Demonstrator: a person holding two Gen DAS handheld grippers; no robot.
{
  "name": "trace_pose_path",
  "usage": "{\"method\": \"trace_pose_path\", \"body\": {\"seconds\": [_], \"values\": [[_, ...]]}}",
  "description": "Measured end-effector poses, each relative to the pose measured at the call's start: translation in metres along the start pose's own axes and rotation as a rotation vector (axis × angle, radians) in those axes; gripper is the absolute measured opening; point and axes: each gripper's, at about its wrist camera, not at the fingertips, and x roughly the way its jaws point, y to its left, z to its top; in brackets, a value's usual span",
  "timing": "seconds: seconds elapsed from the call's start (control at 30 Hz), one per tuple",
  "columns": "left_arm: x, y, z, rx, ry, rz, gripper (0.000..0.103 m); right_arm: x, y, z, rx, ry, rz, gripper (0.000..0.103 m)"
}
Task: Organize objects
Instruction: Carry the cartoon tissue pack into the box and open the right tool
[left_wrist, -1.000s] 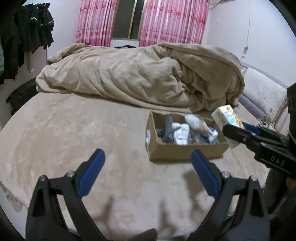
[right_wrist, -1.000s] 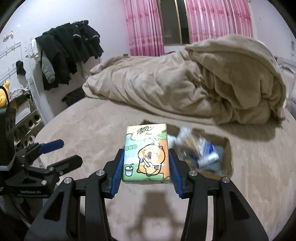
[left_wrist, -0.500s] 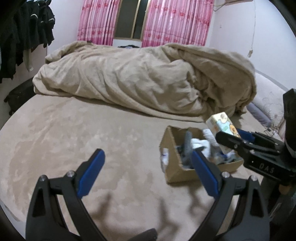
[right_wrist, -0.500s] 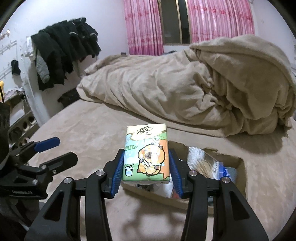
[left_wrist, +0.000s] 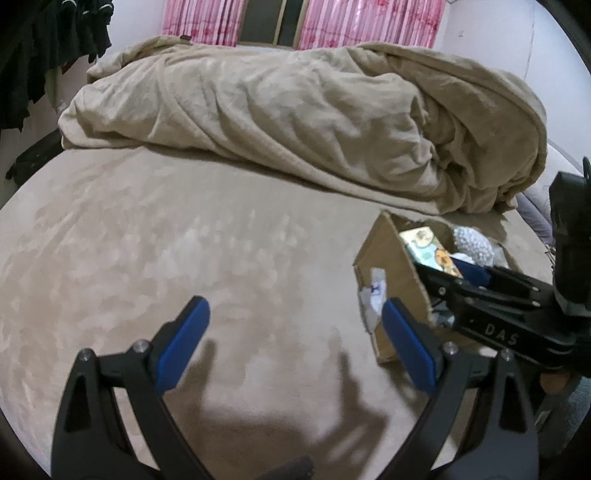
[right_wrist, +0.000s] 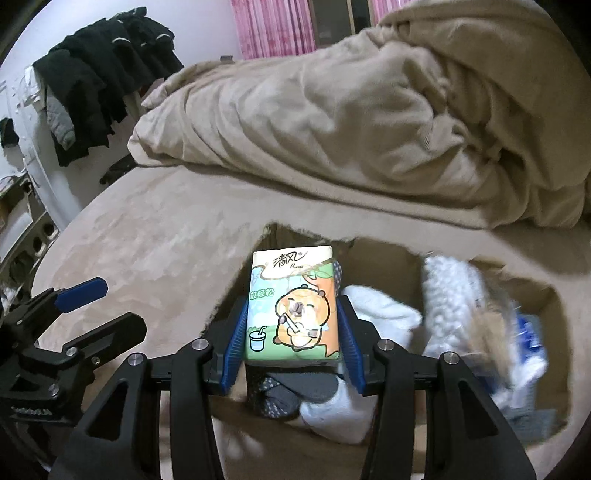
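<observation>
The tissue pack (right_wrist: 293, 308), printed with a cartoon bear, sits pinched between the blue pads of the right tongs (right_wrist: 292, 330), held over the left end of the cardboard box (right_wrist: 373, 254) above the things already inside it. The box rests on the beige bed (left_wrist: 166, 236), toward its right side, just in front of the heaped blanket (left_wrist: 314, 122). Inside lie a white sock (right_wrist: 336, 417), a dark dotted sock (right_wrist: 275, 400) and a white knobbly bundle (right_wrist: 448, 291). The left tongs (left_wrist: 295, 350) are spread wide with nothing between them, low over the bed just left of the box. Dark clothes (right_wrist: 99, 74) hang by the wall.
</observation>
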Motion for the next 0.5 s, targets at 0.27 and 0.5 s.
{"method": "trace_pose_path", "body": {"seconds": [0.27,0.5], "values": [[-0.001,0.001,-0.004,0.001,0.013,0.010,0.095,0.009,0.002,-0.001,0.000,0.005,0.000,0.059],[-0.026,-0.008,-0.006,0.023,-0.010,0.011,0.095,-0.021,0.013,-0.005,-0.076,-0.062,-0.082,0.081]]}}
